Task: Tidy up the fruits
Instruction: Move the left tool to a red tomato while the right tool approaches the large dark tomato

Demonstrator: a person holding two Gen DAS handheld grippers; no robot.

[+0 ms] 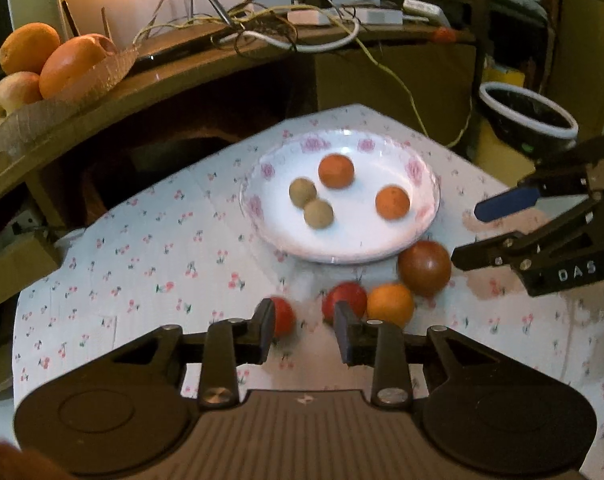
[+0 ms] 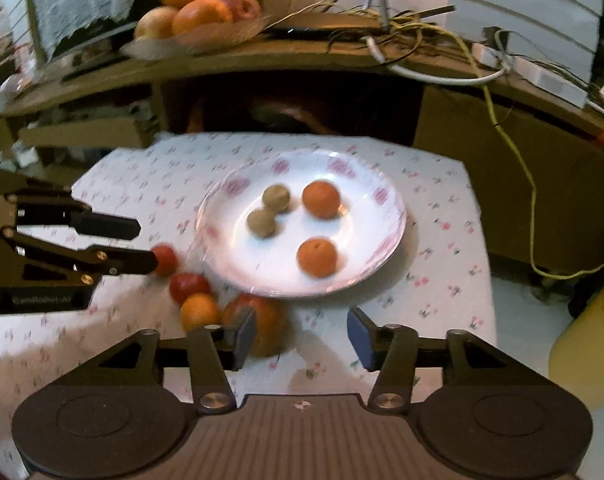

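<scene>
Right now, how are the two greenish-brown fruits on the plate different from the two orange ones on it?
The greenish-brown fruits are smaller and dull olive; the orange fruits are larger and bright. The greenish-brown pair touch each other on the left half of the plate; the orange pair lie apart, toward the right in the right wrist view. All four are round and rest inside the plate.

I count one plate (image 2: 376,248) holding two oranges (image 2: 320,199) and two brown-green fruits (image 2: 275,197); beside it, two red fruits (image 2: 188,286), one orange (image 2: 199,311) and one dark fruit (image 1: 424,267).
</scene>
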